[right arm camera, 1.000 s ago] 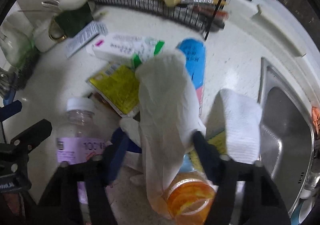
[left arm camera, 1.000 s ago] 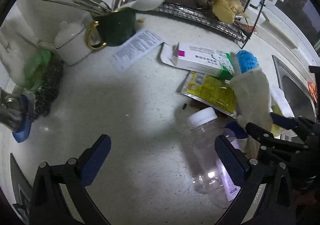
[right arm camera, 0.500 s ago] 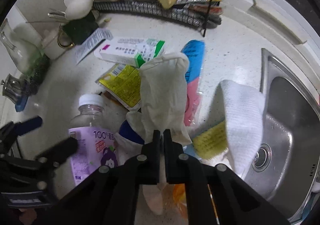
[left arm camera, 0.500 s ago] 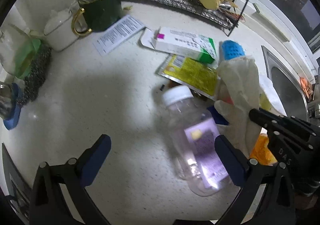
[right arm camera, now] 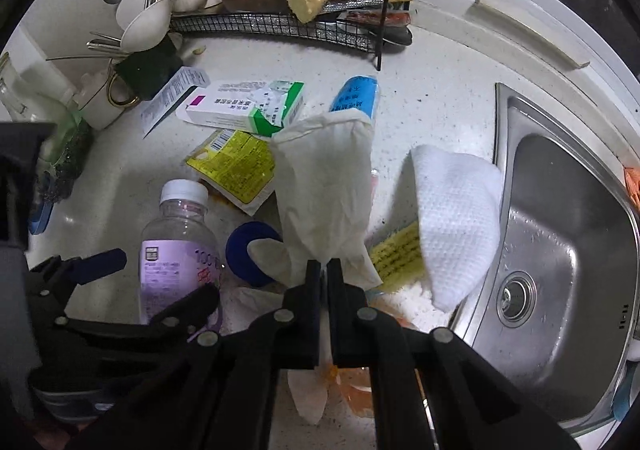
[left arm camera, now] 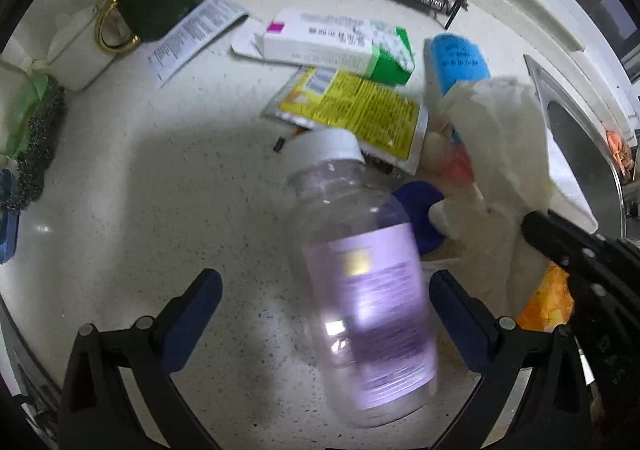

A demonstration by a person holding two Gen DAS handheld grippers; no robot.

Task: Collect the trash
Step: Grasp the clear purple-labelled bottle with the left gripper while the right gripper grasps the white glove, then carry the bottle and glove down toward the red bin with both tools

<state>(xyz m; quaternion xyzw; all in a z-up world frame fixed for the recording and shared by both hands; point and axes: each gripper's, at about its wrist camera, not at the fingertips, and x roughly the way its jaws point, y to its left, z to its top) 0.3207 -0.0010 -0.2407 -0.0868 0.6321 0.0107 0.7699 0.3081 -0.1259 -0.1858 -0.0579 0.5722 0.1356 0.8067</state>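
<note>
While the right gripper (right arm camera: 324, 270) clamps its fingers tight on the white glove (right arm camera: 326, 186), the left gripper (left arm camera: 326, 310) gapes wide around the blurred clear bottle (left arm camera: 360, 282) lying on the desk (left arm camera: 180, 170). An orange thing (right arm camera: 356, 390) beneath is mostly hidden, hard to identify.

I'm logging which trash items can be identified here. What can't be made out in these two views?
- Orange item: right wrist view, mostly hidden behind the right hand-held gripper and the white glove it clamps.
- Bottle label: left wrist view, motion-blurred, text unreadable.
- Blue round object: right wrist view, partly covered by the glove; identity unclear.
- Yellow sheet: right wrist view, tucked under the white cloth.
</note>
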